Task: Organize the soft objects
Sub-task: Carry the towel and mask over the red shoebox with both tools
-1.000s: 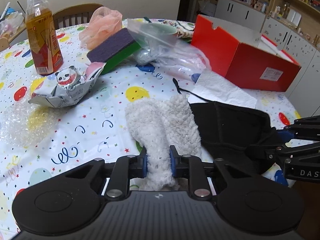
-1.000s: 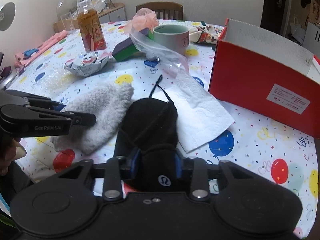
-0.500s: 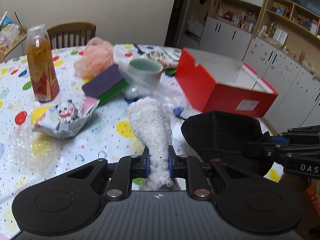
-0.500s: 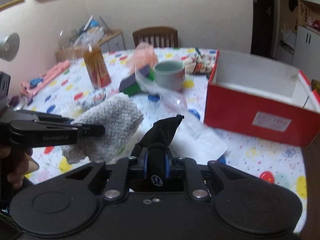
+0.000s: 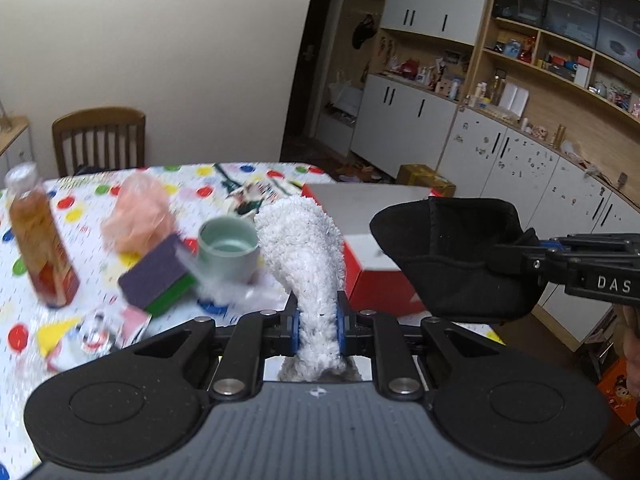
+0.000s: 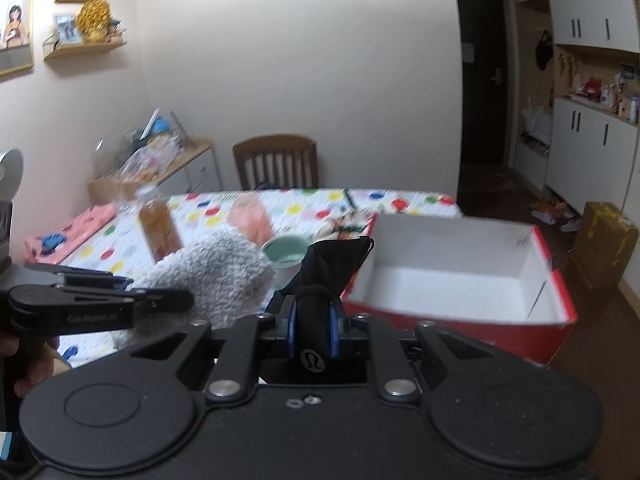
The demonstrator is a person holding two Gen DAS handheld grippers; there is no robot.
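My left gripper [image 5: 318, 320] is shut on a white fluffy sock [image 5: 304, 240], which stands up from the jaws, lifted above the table. My right gripper [image 6: 313, 328] is shut on a black fabric piece [image 6: 332, 264] with a small white logo, also held in the air. In the left wrist view the black fabric [image 5: 452, 256] hangs from the right gripper [image 5: 516, 256] at the right. In the right wrist view the left gripper [image 6: 188, 300] holds the fluffy sock [image 6: 216, 272] at the left. A red box [image 6: 460, 280] with a white, empty inside lies open ahead.
On the balloon-print tablecloth [image 5: 80, 200] stand a tea bottle [image 5: 38, 240], a green cup [image 5: 228, 252], a purple-green sponge [image 5: 156, 276], a pink mesh puff [image 5: 136, 216] and a crumpled packet [image 5: 96, 332]. A wooden chair [image 6: 276, 164] stands behind the table.
Both grippers have risen off the table with the sock and the black fabric in them. The right jaws have tightened on the fabric. Both views now look more level, toward the room.
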